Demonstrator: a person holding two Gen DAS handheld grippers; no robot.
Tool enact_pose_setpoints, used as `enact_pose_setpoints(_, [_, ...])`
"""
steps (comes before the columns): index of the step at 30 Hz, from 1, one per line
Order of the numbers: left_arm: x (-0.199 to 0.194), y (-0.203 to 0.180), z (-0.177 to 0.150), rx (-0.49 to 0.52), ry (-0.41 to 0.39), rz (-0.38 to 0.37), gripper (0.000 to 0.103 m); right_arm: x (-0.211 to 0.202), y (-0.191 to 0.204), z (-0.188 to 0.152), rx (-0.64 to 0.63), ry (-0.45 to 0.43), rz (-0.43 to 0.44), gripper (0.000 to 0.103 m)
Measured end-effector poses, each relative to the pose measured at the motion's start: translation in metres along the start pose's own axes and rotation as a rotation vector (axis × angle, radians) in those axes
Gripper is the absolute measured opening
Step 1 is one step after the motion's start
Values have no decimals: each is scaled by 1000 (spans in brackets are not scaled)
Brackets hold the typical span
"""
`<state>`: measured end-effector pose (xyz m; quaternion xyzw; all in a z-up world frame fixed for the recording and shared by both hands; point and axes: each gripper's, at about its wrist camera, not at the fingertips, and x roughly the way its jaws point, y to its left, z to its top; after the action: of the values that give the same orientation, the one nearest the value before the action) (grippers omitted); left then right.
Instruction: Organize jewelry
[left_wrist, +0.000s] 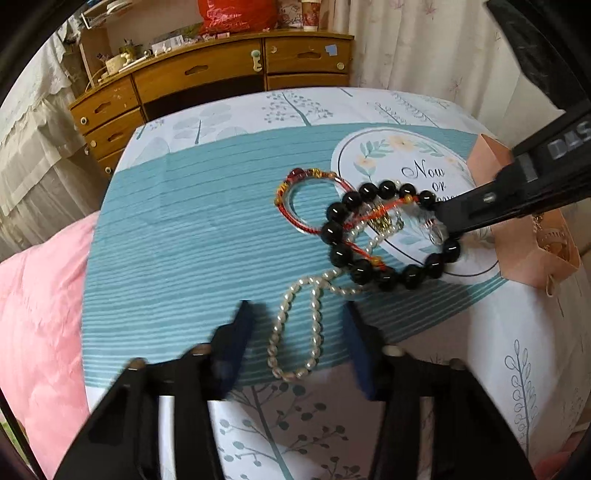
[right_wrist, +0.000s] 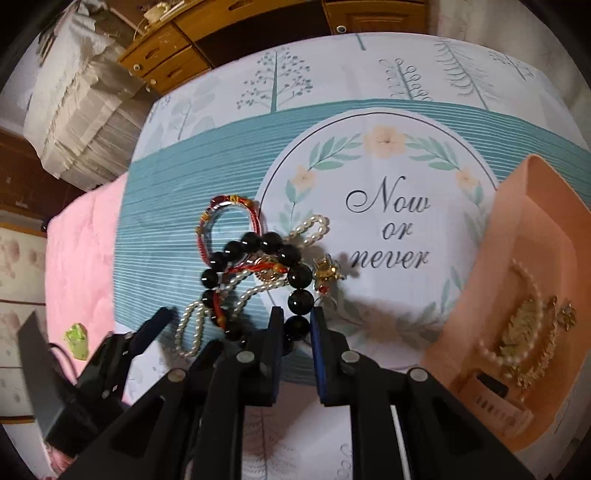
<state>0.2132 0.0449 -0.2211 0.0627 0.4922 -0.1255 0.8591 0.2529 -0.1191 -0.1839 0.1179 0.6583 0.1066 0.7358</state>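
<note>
A black bead bracelet (left_wrist: 341, 254) (right_wrist: 299, 277) lies tangled with a pearl strand (left_wrist: 314, 314) (right_wrist: 192, 321), a red cord bangle (left_wrist: 291, 199) (right_wrist: 229, 206) and a small gold charm (right_wrist: 327, 271) on the patterned tablecloth. My right gripper (right_wrist: 297, 326) is shut on a bead of the black bracelet; it shows in the left wrist view (left_wrist: 439, 216) coming in from the right. My left gripper (left_wrist: 299, 314) is open, its fingers on either side of the pearl strand's loop; it also shows in the right wrist view (right_wrist: 162, 317).
A peach jewelry box (right_wrist: 524, 236) (left_wrist: 517, 254) stands open at the right, with pearls and gold pieces (right_wrist: 524, 332) inside. A pink quilt (left_wrist: 40, 325) lies left of the table. A wooden dresser (left_wrist: 207, 77) stands behind.
</note>
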Motion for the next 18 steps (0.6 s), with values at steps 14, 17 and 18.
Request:
enact_pose_setpoints(14, [-12,5,-14,-51,55,-75,6,-49,-6,-14,-5,-76,29,14])
enact_pose_setpoints(17, [-20,4,-20,-74,77,-92,0,-55,-7,-17,-2,-82,44,14])
enact_pose_setpoints(18, [-22,3,-23,-86,91,-100,0,-57,-7,-18,1,-84,46,14])
